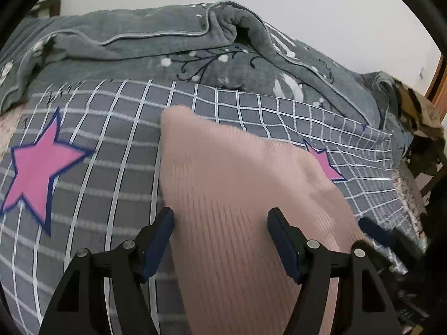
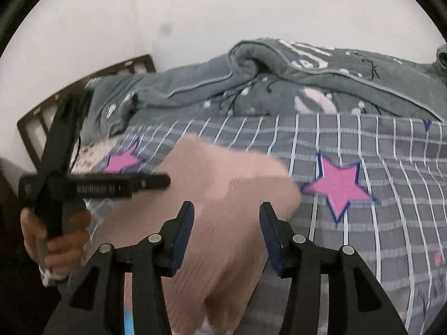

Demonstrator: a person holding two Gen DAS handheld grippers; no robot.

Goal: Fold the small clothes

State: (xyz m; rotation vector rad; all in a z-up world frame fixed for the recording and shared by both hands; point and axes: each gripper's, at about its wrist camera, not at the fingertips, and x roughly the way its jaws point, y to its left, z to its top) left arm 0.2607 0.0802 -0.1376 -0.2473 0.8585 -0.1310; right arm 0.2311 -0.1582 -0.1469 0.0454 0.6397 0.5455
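A: Both tools, left tool (image 1: 220, 220) and right tool (image 2: 226, 215), hang partly open, gripping nothing; the pink ribbed garment (image 1: 223, 173) lies on the bed (image 1: 111, 145) beneath.

B: Lower each onto an edge; pinch one layer only; avoid the checked sheet (image 2: 377, 237).

Left gripper (image 1: 220, 217) at lower centre of its own view, jaws apart, nothing pressed between the pads; seen again at left of the right wrist view, gripped by a hand (image 2: 56, 240) at lower left. Right gripper (image 2: 226, 212) at lower centre, jaws apart, pads clamping nothing
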